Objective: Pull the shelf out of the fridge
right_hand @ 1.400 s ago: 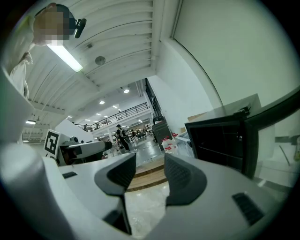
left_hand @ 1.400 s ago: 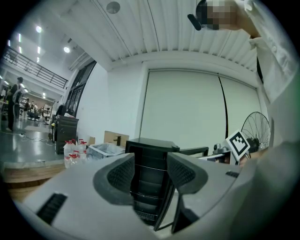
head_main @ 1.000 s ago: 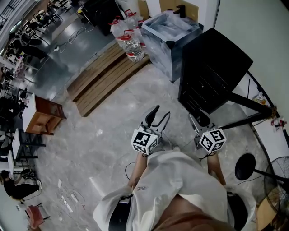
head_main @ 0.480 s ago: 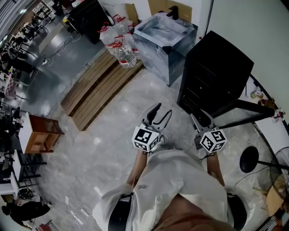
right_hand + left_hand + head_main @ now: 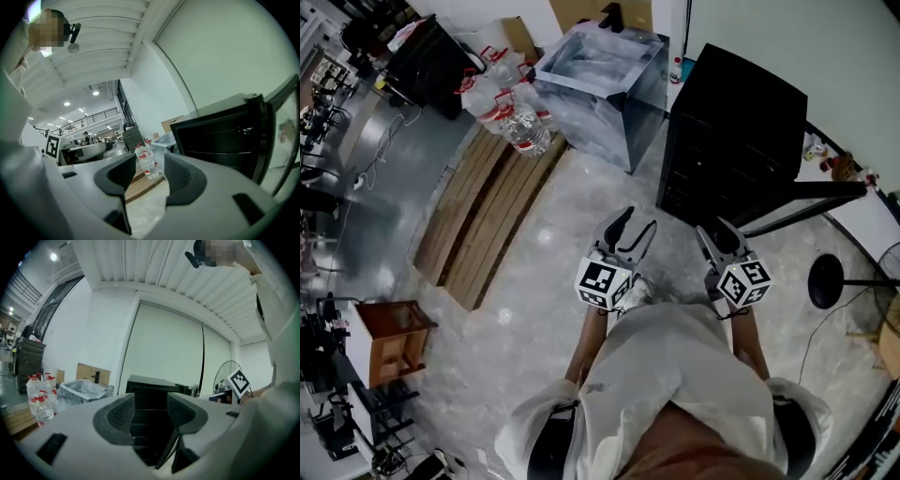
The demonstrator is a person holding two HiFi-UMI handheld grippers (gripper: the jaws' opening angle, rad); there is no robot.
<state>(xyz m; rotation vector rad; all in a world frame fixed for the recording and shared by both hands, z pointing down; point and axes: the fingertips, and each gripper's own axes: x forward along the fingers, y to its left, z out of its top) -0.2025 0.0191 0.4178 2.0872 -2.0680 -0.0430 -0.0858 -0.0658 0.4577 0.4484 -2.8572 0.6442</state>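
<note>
1. left gripper [image 5: 150,409]: jaws are standing apart w/ nothing btwn them. The gap is framing the black fridge [image 5: 147,387], which is sitting far ahead, well apart from the jaws.
2. right gripper [image 5: 150,171]: jaws are also standing apart, gripping nothing. Water bottles [image 5: 146,164] are showing through the gap, far beyond it.
3. Head view: both grippers are hovering side by side over the marble floor [image 5: 516,309], pointing toward the fridge and touching nothing.
4. Fridge door [image 5: 806,194] is hanging open, swung out to the right.
5. Shelf [image 5: 215,153] is sitting inside the fridge, fully in. It is showing as a level line in the dark interior in the right gripper view.
6. Left of the fridge a plastic-wrapped box [image 5: 600,75] is standing on the floor, w/ the water bottles just beside it on its left.
7. Wooden planks [image 5: 483,216] are lying on the floor near the bottles, running toward the near left.
8. A fan [image 5: 228,376] is standing to the right of the fridge.
</note>
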